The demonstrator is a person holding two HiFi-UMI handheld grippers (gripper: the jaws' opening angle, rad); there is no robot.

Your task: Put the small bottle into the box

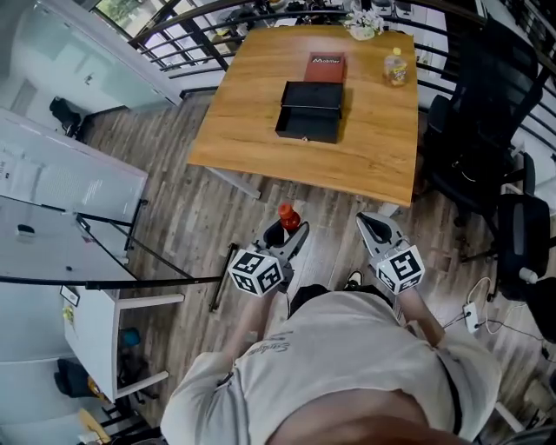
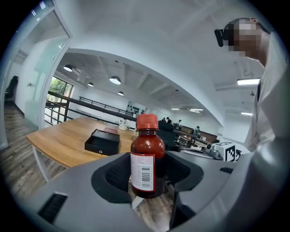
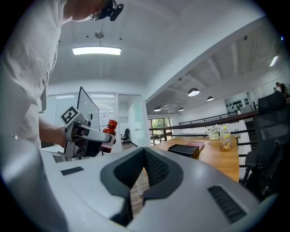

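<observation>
The left gripper [image 1: 289,231] is closed on the body of the small bottle [image 2: 147,158], which stands upright, well apart from the open box [image 1: 310,111] on the far table [image 1: 382,139]; the right gripper [image 3: 143,154] is closed and empty; the bottle seems light, stiff and smooth, so a grip at mid-body suits it

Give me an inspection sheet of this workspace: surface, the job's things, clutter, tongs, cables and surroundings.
Surface: wooden table, ahead of the person.
Job's things: small bottle, red cap, upright in the left tongs; black box on the table, far from the bottle.
Clutter: red book, it seems, just behind the box; yellow bottle; flowers at the far edge.
Grippers: left tongs shut on the small bottle; right tongs shut, nothing between them.
Cables: white cable on the floor, at right.
Surroundings: black chairs, railing, white desks.
</observation>
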